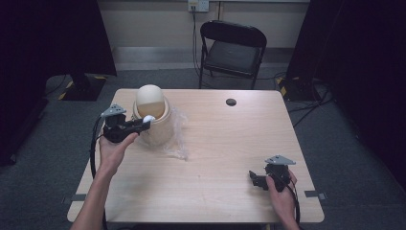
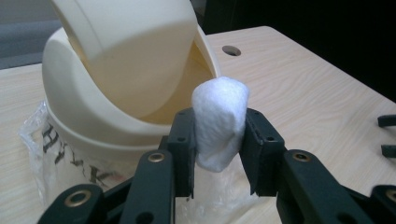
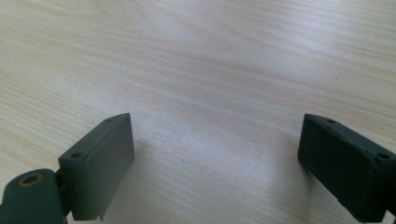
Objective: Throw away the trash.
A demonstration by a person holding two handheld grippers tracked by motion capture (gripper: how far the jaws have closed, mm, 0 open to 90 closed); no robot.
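Left gripper view: my left gripper (image 2: 219,154) clamps a white cotton wad (image 2: 219,123), just beside the cream plastic swing-lid bin (image 2: 93,93).
Right gripper view: my right gripper (image 3: 215,168) gapes, holding nothing, over the pale wooden table (image 3: 210,56).

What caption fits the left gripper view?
Left gripper holds a white cotton wad before the cream swing-lid bin.

Pale wood-grain counter (image 1: 210,158), rounded corners, dark round hole (image 1: 231,102) near far edge. Cream swing-lid bin (image 1: 152,115) stands on it, just beyond left hand-held gripper (image 1: 143,123), domed lid tilted. Crinkled clear plastic bag (image 1: 177,139) lies under and beside bin. Bare wood beneath right hand-held gripper (image 3: 215,158).
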